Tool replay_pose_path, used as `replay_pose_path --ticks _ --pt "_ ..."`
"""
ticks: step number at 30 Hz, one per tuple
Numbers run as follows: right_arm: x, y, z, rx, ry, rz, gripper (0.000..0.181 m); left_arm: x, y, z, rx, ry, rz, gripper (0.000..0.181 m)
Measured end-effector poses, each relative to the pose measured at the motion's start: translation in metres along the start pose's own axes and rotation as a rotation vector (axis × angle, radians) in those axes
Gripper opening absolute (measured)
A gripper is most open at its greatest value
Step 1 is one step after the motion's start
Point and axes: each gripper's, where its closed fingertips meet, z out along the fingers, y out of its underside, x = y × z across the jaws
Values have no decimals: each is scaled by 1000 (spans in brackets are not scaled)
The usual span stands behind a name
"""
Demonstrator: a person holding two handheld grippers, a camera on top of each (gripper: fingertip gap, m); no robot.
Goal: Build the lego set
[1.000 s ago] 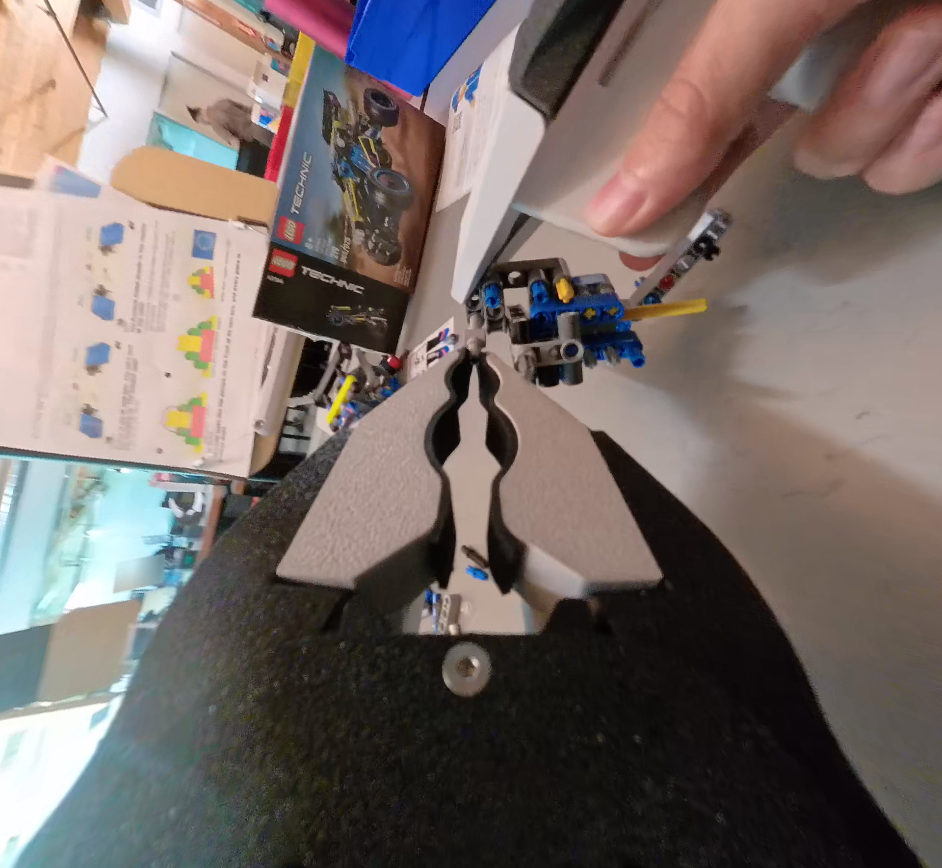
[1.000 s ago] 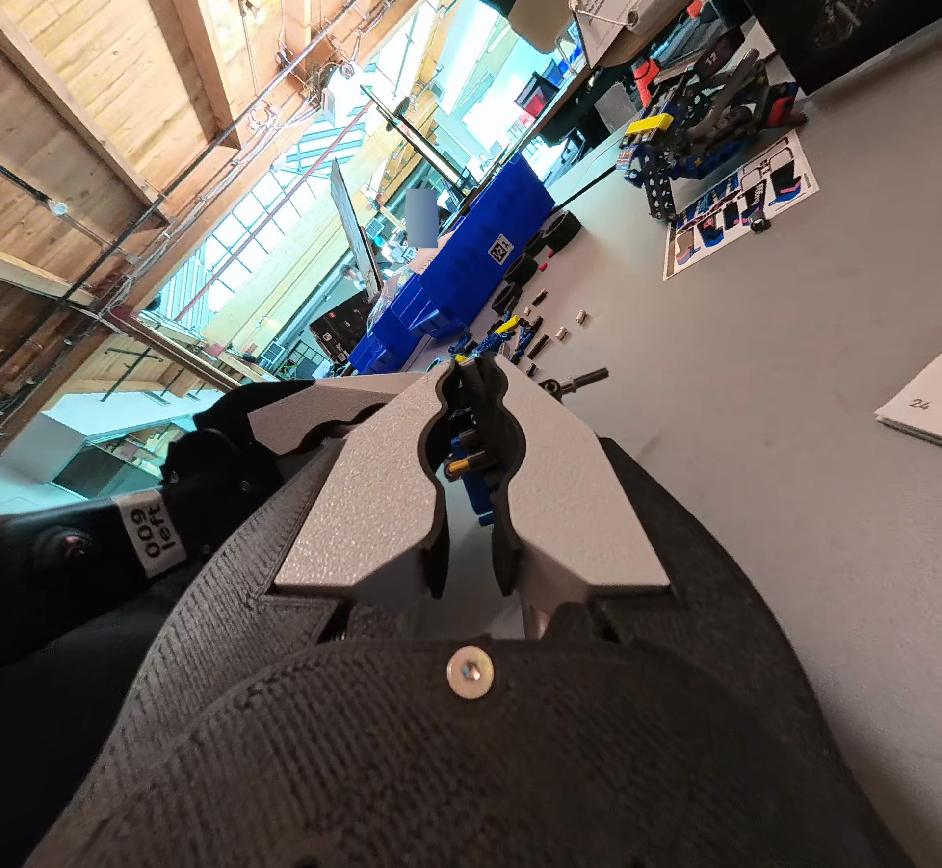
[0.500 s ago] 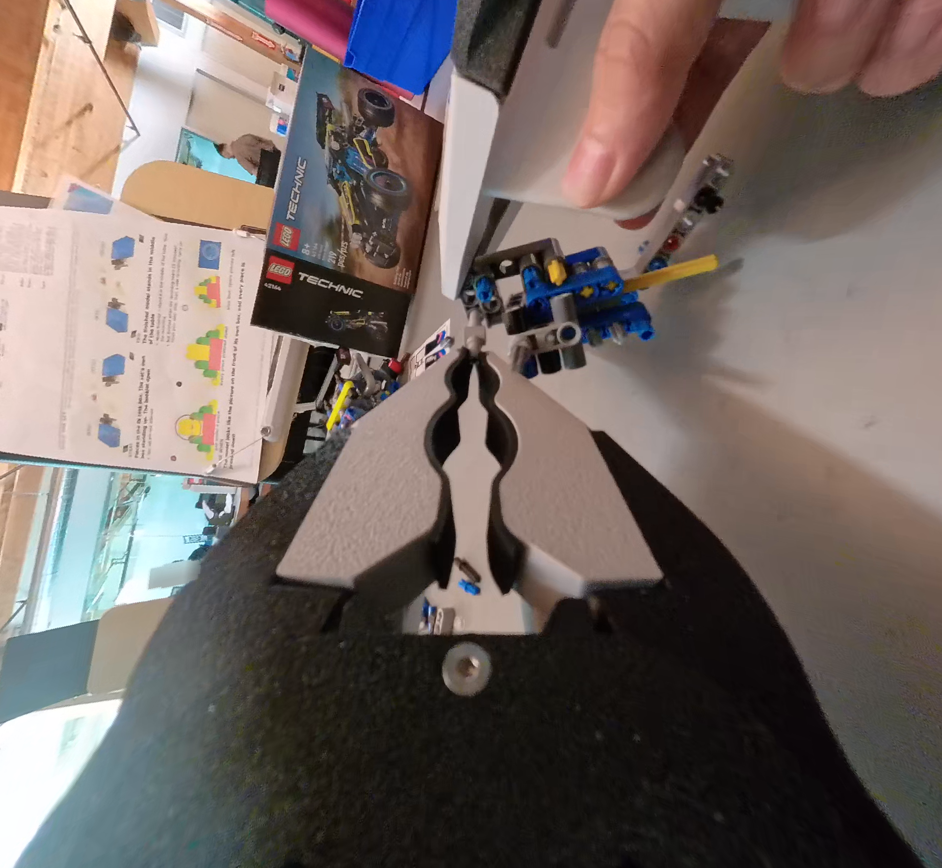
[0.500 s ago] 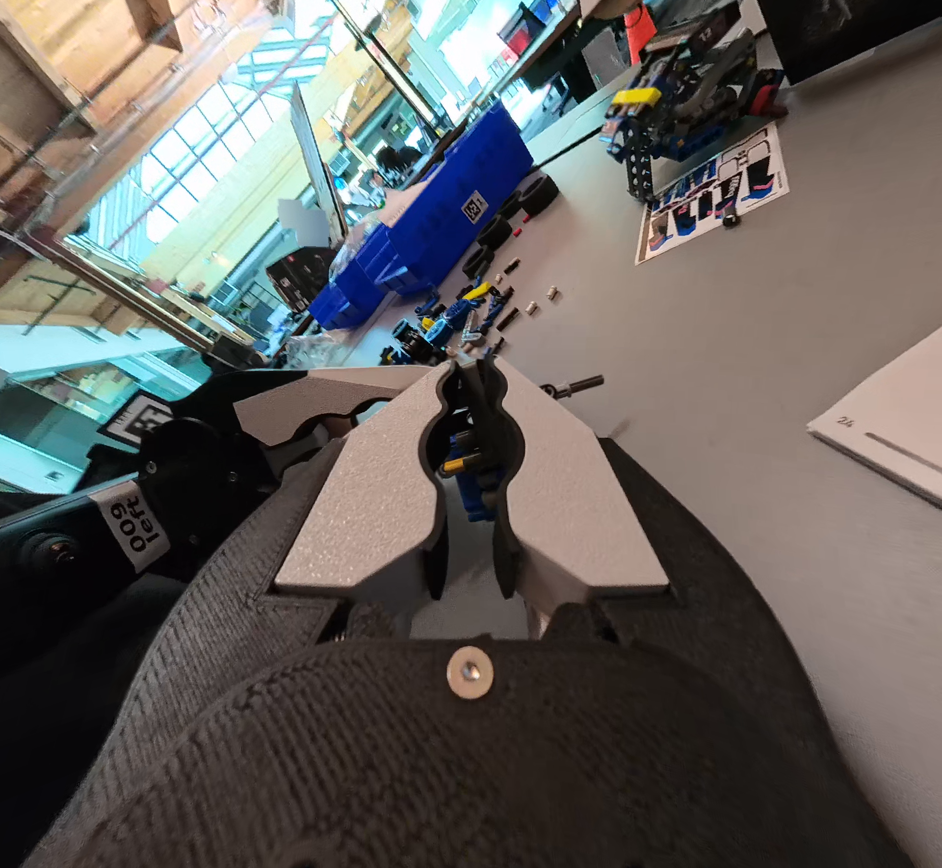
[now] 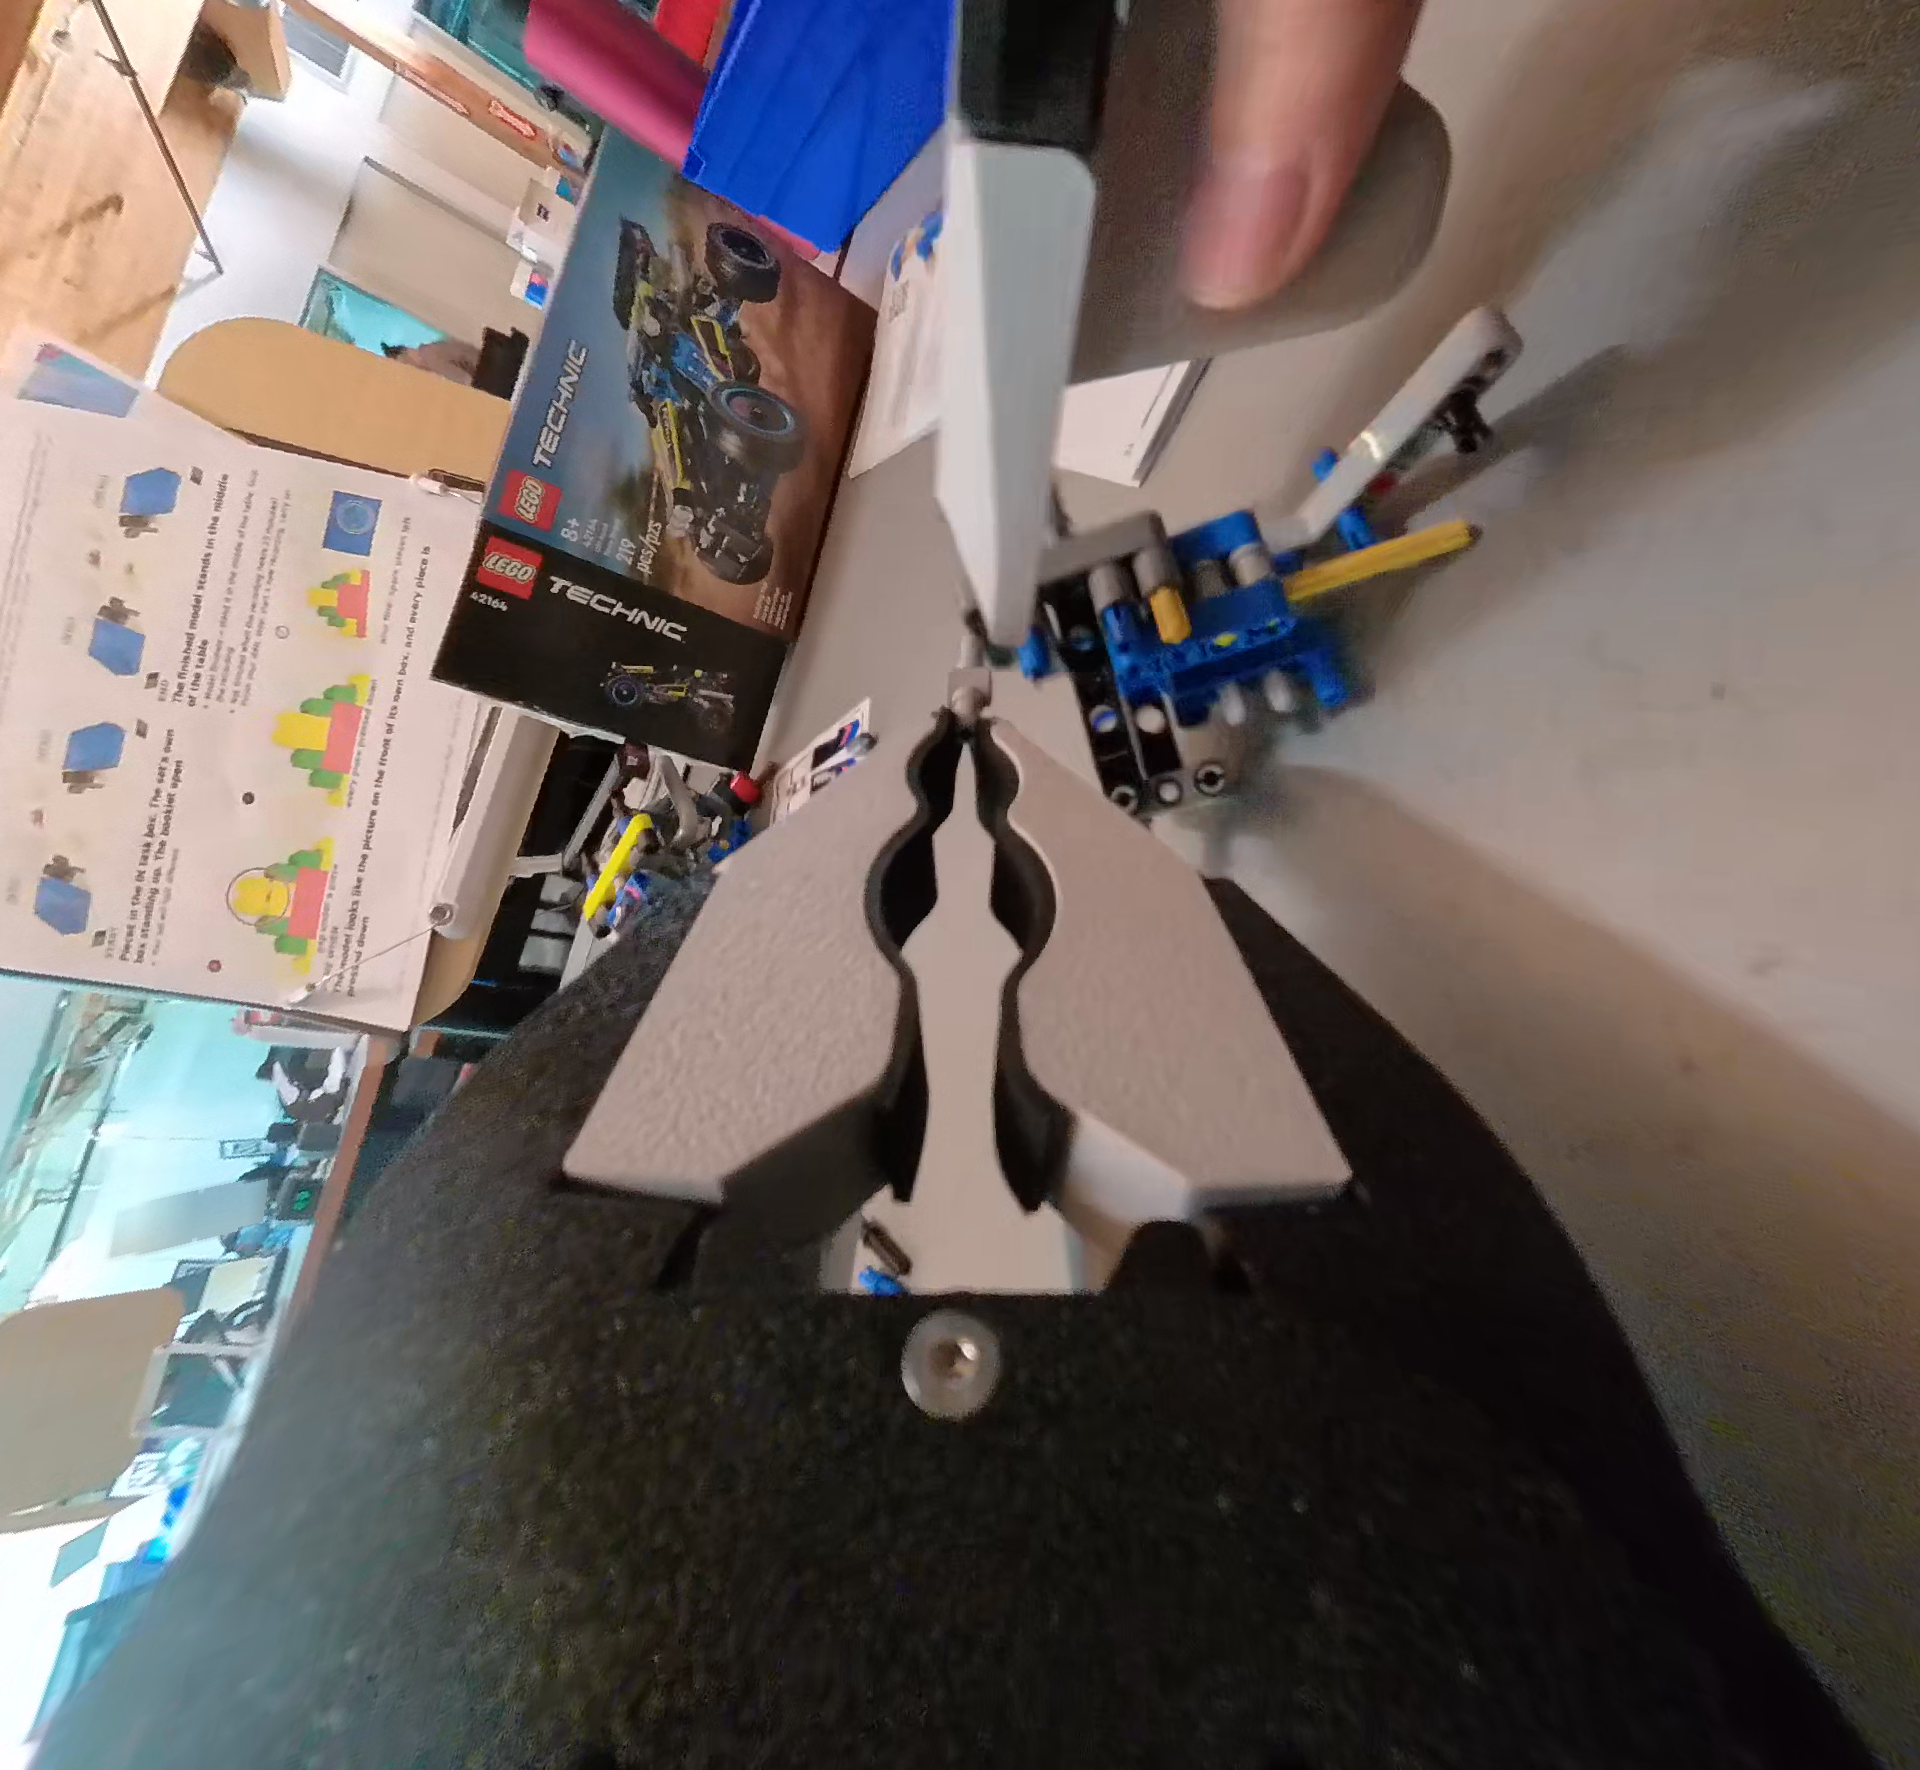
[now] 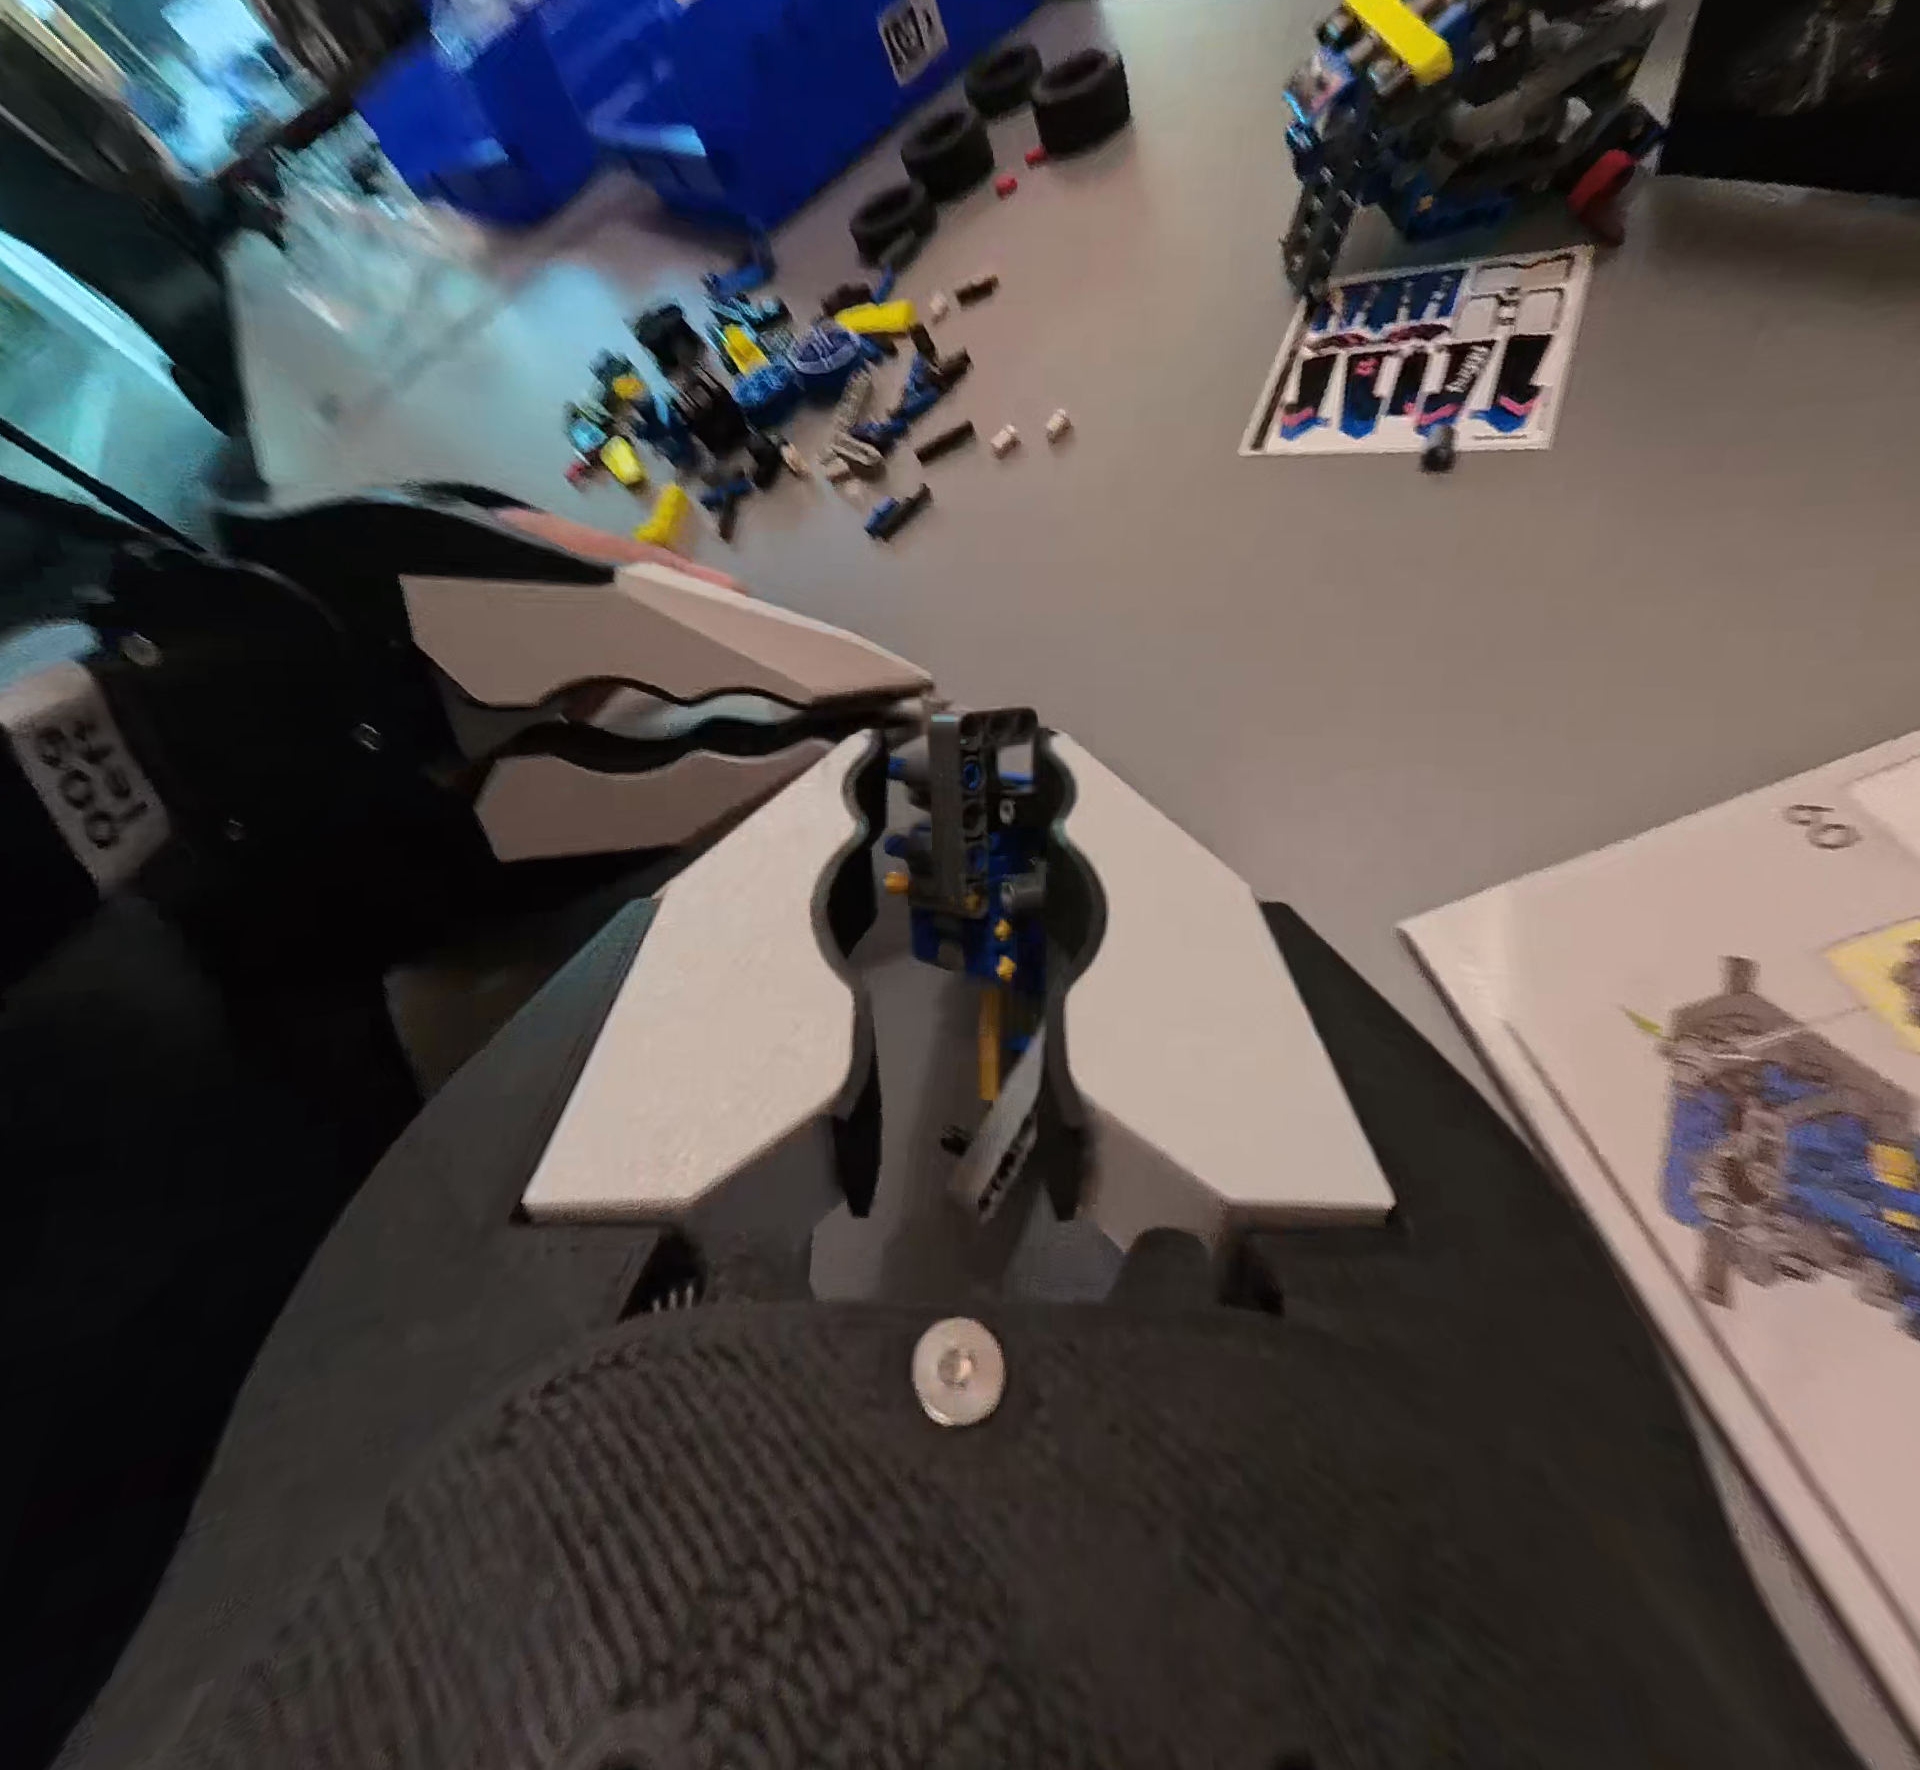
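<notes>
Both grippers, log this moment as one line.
left gripper: shut on small grey pin | right gripper: shut on blue subassembly | pin at subassembly edge

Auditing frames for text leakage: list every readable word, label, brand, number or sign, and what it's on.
I won't quote the writing; this is what carries it.
Set box, upright at the back of the table: brand marks and numbers, legible.
Printed sheet with brick pictures: small text, partly legible.
White tag on the left gripper: short label, legible.
Blue bin: square marker, blurred.
Sticker sheet: too small.
Open booklet: a number, blurred.
</notes>
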Motion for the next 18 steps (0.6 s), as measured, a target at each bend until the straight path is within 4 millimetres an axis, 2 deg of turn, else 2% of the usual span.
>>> replay_pose_path --ticks 4,11,15,18 --pt "6 7 2 -112 45 -65 38 0 3 4 21 43 -68 0" --pt "20 -5 7 -199 13 -95 34 6 23 10 -1 194 -343 0" --pt "23 8 24 -336 -62 -72 33 12 32 13 -53 272 -483 0" --pt "24 15 29 -397 -84 -76 29 12 30 13 -45 313 -551 0"
